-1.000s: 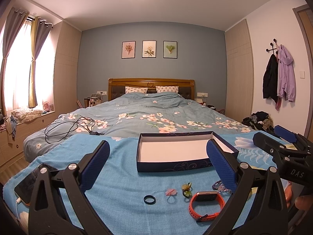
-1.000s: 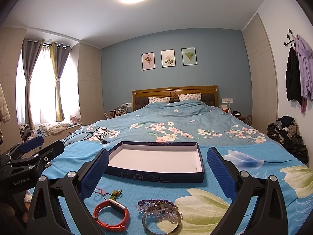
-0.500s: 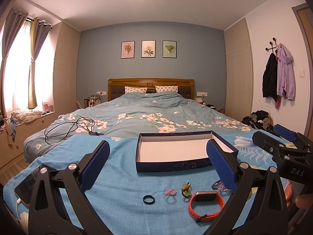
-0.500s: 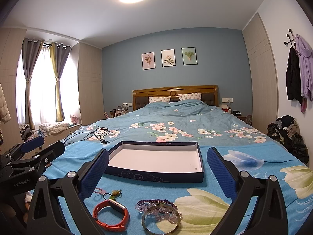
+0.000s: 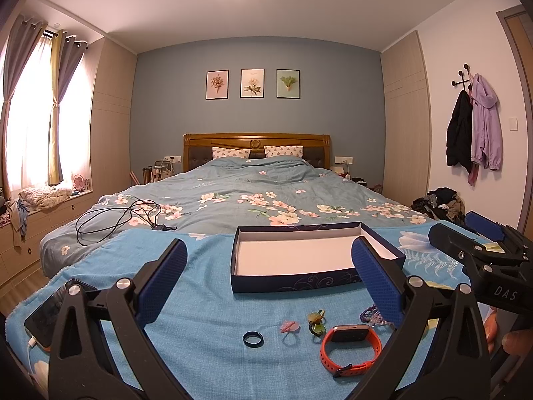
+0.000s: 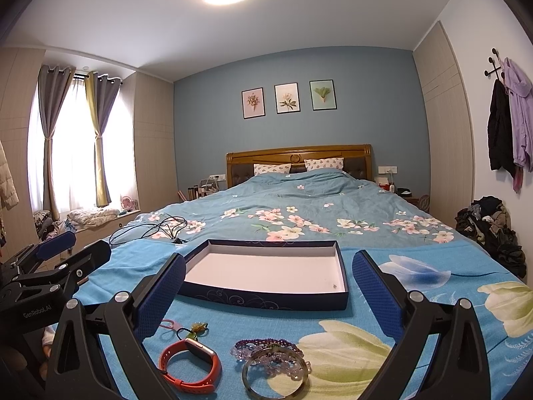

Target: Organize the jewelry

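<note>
A shallow dark blue box with a white, empty inside lies on the blue blanket. In front of it lie a dark ring, a pink charm ring, a green-yellow pendant, an orange-strapped watch, purple bead bracelets and a metal bangle. My left gripper hovers open above the small pieces. My right gripper is open over the bracelets and bangle. Neither holds anything.
A phone on a charging lead lies at the blanket's left edge. A black cable is coiled on the flowered duvet behind. A hand grips the right tool. Clothes are piled on the floor at the right.
Almost nothing has moved. Both grippers stay open and hover in the same places, with only a slight drift of the views.
</note>
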